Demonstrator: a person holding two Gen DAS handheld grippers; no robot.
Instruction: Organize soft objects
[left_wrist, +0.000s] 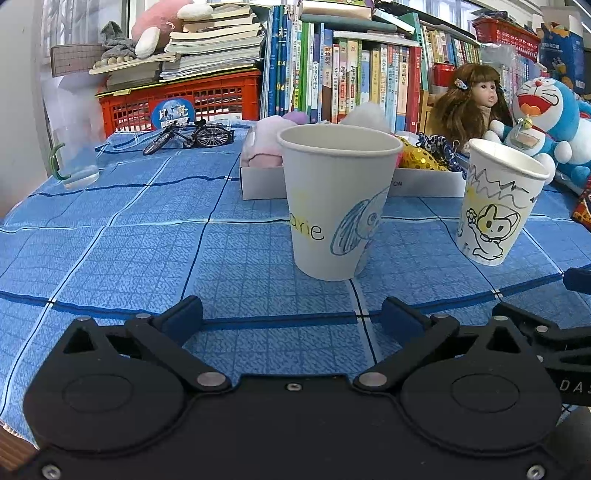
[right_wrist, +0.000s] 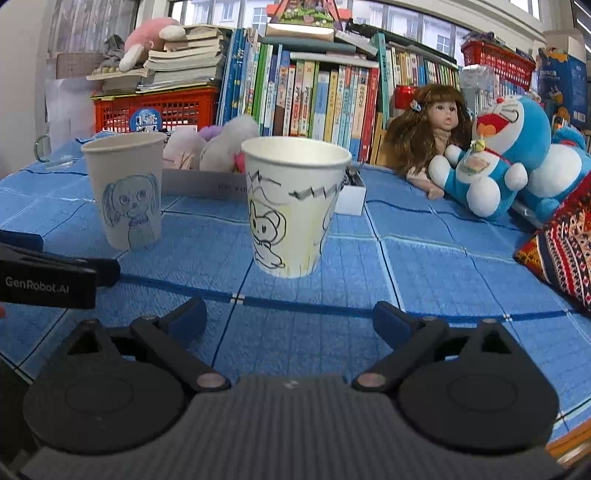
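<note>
Two white paper cups stand upright on the blue checked cloth. The cup with a blue dog drawing (left_wrist: 332, 206) (right_wrist: 127, 192) is straight ahead of my left gripper (left_wrist: 291, 314), which is open and empty. The cup with a black-and-yellow cat drawing (left_wrist: 498, 206) (right_wrist: 291, 206) is just beyond my right gripper (right_wrist: 290, 319), also open and empty. Behind the cups a white box (left_wrist: 266, 182) (right_wrist: 192, 184) holds pink and white plush toys (left_wrist: 264, 142) (right_wrist: 221, 147). A blue Doraemon plush (right_wrist: 509, 147) (left_wrist: 546, 118) and a brown-haired doll (right_wrist: 432, 125) (left_wrist: 469, 99) sit at the back right.
A row of books (left_wrist: 351, 74) and a red crate (left_wrist: 184, 103) line the back. A toy bicycle (left_wrist: 192, 136) and a glass mug (left_wrist: 75, 162) stand at the left. A patterned cushion (right_wrist: 561, 251) lies at the right. The other gripper's finger (right_wrist: 55, 273) (left_wrist: 546, 339) shows at each view's edge.
</note>
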